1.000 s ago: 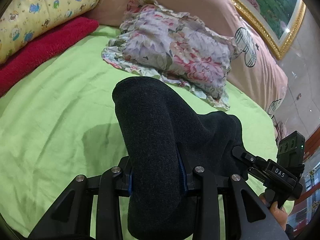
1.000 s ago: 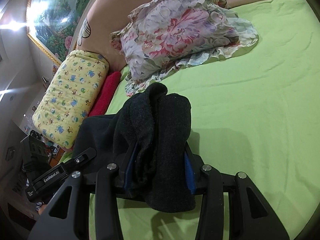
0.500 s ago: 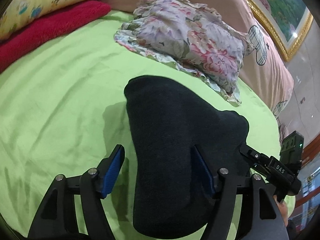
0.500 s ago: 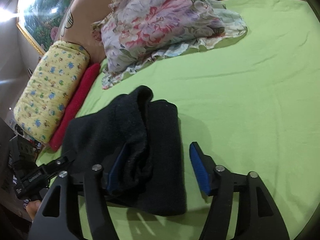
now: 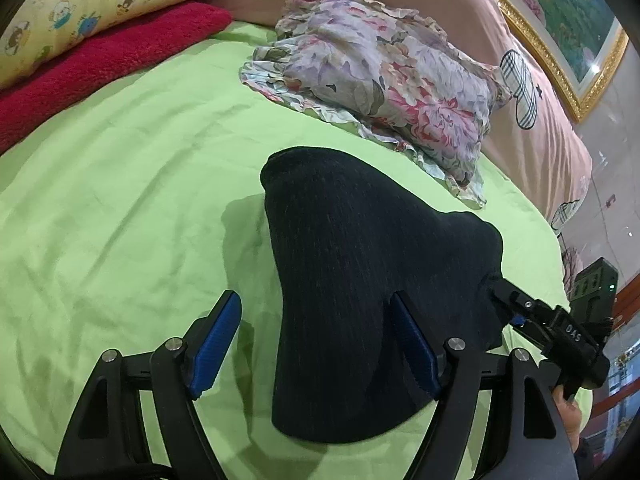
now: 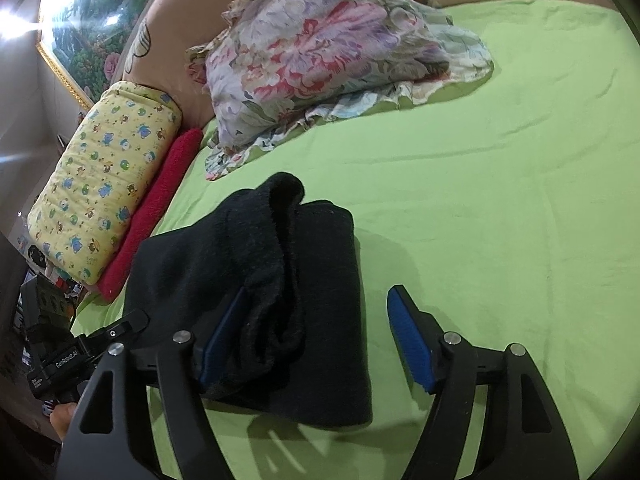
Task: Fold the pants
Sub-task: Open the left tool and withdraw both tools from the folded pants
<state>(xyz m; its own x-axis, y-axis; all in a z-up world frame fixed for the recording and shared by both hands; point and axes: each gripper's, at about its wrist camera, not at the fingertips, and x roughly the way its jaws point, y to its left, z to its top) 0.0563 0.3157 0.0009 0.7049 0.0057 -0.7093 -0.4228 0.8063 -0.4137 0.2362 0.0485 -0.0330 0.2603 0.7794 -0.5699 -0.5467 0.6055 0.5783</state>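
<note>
A green bedsheet (image 5: pixel 120 200) covers the bed. On it lie 1 floral pillow (image 5: pixel 384 68), 1 yellow cartoon-print pillow (image 6: pixel 104 184) and a red towel (image 5: pixel 96 64); a gold-framed painting (image 5: pixel 568 20) hangs behind.

1. Left wrist cam: fisheye, sits just behind the left gripper (image 5: pixel 316 344), looks forward and down along its black fingers at the lime-green bedsheet (image 5: pixel 120 184). Close range; fingers fill the lower frame.
2. Right wrist cam: same setup behind the right gripper (image 6: pixel 316 340), tilted down a bit less steeply.
3. The views converge: right gripper body shows at lower right of the left view, left gripper body at lower left of the right view.
4. Shared: folded black knit pants (image 5: pixel 360 280) at centre, floral ruffled pillow (image 6: pixel 320 52) in upper frame, yellow cartoon-print bolster (image 6: pixel 104 176), red fleece roll (image 5: pixel 100 60).
</note>
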